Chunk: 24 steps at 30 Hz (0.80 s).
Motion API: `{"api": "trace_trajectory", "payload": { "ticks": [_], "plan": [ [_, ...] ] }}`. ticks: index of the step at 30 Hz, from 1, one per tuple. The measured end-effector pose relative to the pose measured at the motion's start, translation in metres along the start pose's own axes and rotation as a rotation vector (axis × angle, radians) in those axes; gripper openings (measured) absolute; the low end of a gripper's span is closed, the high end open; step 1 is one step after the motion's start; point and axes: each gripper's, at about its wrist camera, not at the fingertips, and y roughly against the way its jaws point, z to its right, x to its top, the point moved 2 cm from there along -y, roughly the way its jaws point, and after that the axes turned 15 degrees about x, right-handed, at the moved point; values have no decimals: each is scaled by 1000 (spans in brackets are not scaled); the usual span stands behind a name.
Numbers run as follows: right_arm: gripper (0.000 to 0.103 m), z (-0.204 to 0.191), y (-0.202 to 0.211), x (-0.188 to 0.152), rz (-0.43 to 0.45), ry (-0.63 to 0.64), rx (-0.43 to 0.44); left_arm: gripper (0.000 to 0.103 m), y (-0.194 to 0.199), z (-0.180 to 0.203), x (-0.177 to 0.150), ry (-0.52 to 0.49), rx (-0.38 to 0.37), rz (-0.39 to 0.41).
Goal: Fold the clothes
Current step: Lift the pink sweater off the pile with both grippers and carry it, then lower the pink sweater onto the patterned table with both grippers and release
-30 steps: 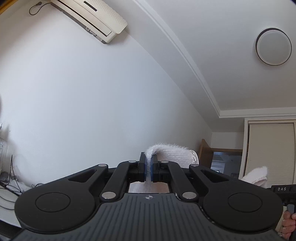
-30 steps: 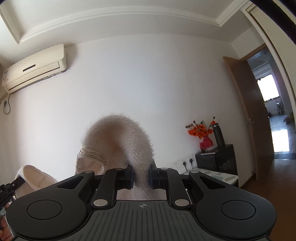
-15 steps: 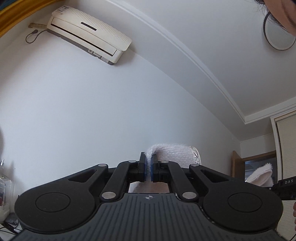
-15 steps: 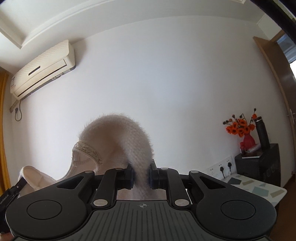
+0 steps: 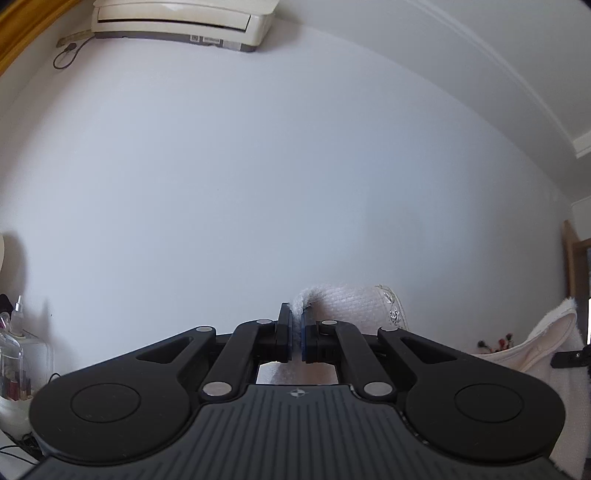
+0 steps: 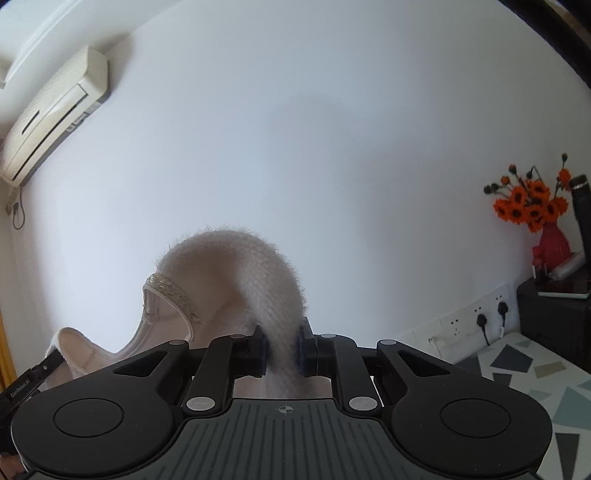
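The left tool (image 5: 295, 334) is pinched tight on a thin edge of a fuzzy white garment (image 5: 347, 302), near the middle bottom of the left view. The cloth rises between the two black fingers and folds over to the right, where a shiny trim (image 5: 393, 310) shows. More of the same soft cloth hangs at the lower right edge of that view. The right tool (image 6: 281, 349) squeezes a thicker bunch of the garment (image 6: 236, 273) near the middle bottom of the right view. There the cloth curves up in a furry hump and drops to the left, with a gold trim (image 6: 173, 295) along its edge. Both tools hold the cloth up in the air in front of a white wall (image 5: 258, 166). An air conditioner (image 5: 181, 22) sits in the upper left of both views. Orange flowers (image 6: 532, 206) in a red vase (image 6: 552, 243) stand at the right of the right view, above some wall sockets (image 6: 476, 319).
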Motion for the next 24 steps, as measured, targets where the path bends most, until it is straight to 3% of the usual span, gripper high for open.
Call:
{"api": "trace_trajectory", "payload": {
  "ticks": [5,9,13,17,21,23,24],
  "plan": [
    [14,135,-110,-14,-102,35,-64,4,-103,50,-77,-94,133,-138],
    [14,218,-206,-71,-281,134,-165,4,-170,73,-162,-206,225,-312],
    [14,285,-279,-146,-471,159,-239,5,-210,85,-260,-402,285,-499],
    [14,325,-326,-206,-582,159,-293,5,-216,91,-319,-526,309,-619],
    [14,329,-339,-243,-642,185,-313,7,-231,102,-339,-573,312,-715],
    [16,330,-344,-255,-666,200,-332,22,-242,113,-350,-593,314,-777],
    [24,330,-347,-258,-675,207,-347,31,-247,119,-356,-604,315,-808]
  ]
}}
